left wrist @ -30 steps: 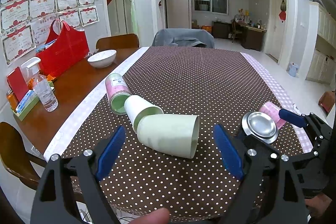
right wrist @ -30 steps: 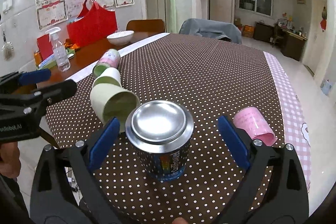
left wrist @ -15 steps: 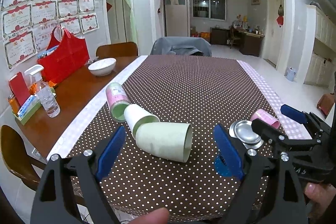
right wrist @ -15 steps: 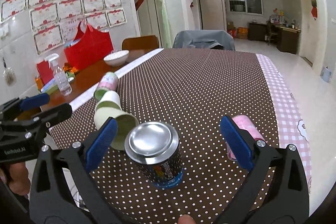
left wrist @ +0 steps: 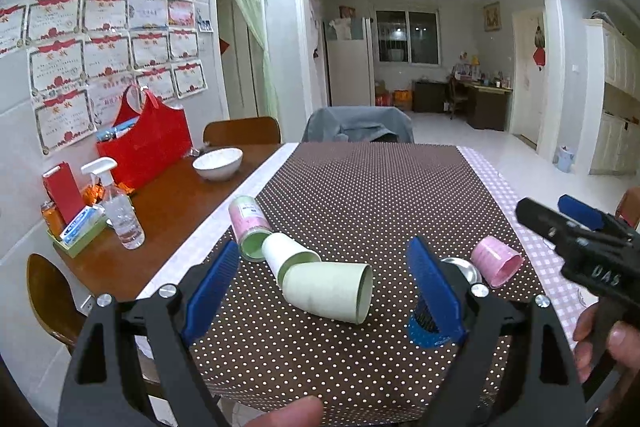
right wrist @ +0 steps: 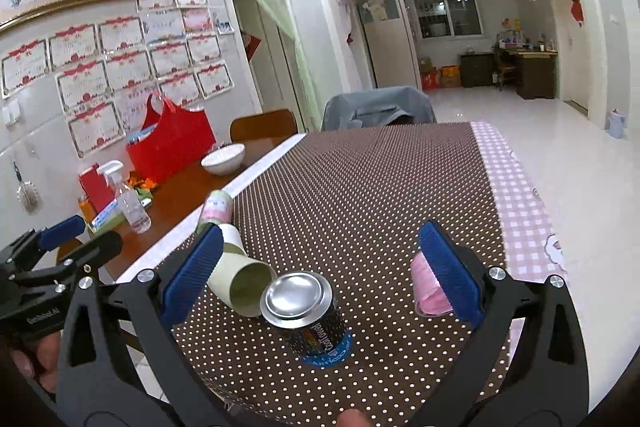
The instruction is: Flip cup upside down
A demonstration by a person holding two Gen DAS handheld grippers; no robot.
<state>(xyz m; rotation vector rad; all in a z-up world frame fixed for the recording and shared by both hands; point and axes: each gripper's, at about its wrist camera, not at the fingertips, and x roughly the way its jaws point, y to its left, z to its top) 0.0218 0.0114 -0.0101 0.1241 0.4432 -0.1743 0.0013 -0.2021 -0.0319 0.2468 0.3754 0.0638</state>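
I am holding the left gripper [left wrist: 324, 287] above the near end of the table with its blue fingers [left wrist: 210, 291] spread wide and nothing between them, and the green cup [left wrist: 328, 291] is lying on its side on the dotted tablecloth [left wrist: 360, 195] just ahead of that gap, its open mouth turned to my right. A white cup [left wrist: 286, 255] is lying right against the green cup's base, and behind that a pink and green cup [left wrist: 250, 227] is lying on its side too, near the cloth's left edge. I am keeping the right gripper [right wrist: 320, 267] open as well, its fingers [right wrist: 448, 275] well apart and gripping nothing, and a metal can [right wrist: 306, 315] is standing upright on the cloth below the gap, close beside the green cup's mouth. A pink cup [right wrist: 428, 291] is lying on its side by the right finger, partly hidden behind it. Further out on the bare wood [left wrist: 168, 207] to the left I am seeing a white bowl [left wrist: 218, 163], a red bag [left wrist: 148, 147] against the wall and a spray bottle [left wrist: 118, 207]. At the far end of the table a chair [left wrist: 358, 125] draped in grey cloth is standing.
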